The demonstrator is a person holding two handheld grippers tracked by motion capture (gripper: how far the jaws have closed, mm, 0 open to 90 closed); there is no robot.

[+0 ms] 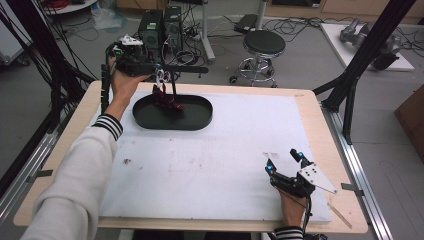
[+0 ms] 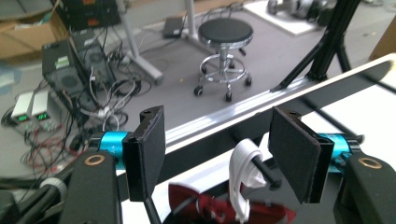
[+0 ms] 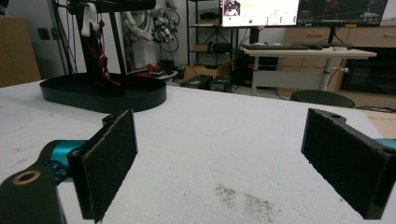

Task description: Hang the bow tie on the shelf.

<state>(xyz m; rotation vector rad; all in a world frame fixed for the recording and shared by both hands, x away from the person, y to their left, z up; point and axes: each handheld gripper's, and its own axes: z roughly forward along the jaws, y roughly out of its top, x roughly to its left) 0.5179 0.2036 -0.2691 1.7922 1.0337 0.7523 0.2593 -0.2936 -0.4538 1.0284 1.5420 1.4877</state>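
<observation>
The white loop [image 2: 243,179] hangs on the black peg [image 2: 264,170] of a stand, low and right of centre in the left gripper view. A dark red strap [image 1: 165,97] hangs from it, and its lower end lies in the black oval tray [image 1: 200,120] at the upper left of the high view. In the right gripper view the same strap [image 3: 100,56] hangs from the stand's bar at the upper left.

Your left gripper [image 1: 161,70] sits level at the top of the stand, in the upper left of the high view. Its jaws stand wide. The loop lies between them, nearer the right-hand pad [image 2: 292,156]; it is close to that pad, and you cannot tell whether the peg's tip touches it. The left-hand pad [image 2: 152,149] is well apart from the loop. Neither pad presses on the loop.

Your right gripper [image 1: 285,162] rests on the white foam sheet [image 1: 225,150] at the lower right of the high view, well apart from the tray. Its jaws stand wide with nothing between them.

The foam sheet lies on a wooden table [image 1: 310,107]. A black stool [image 1: 262,45] stands on the floor past the table's far edge.
</observation>
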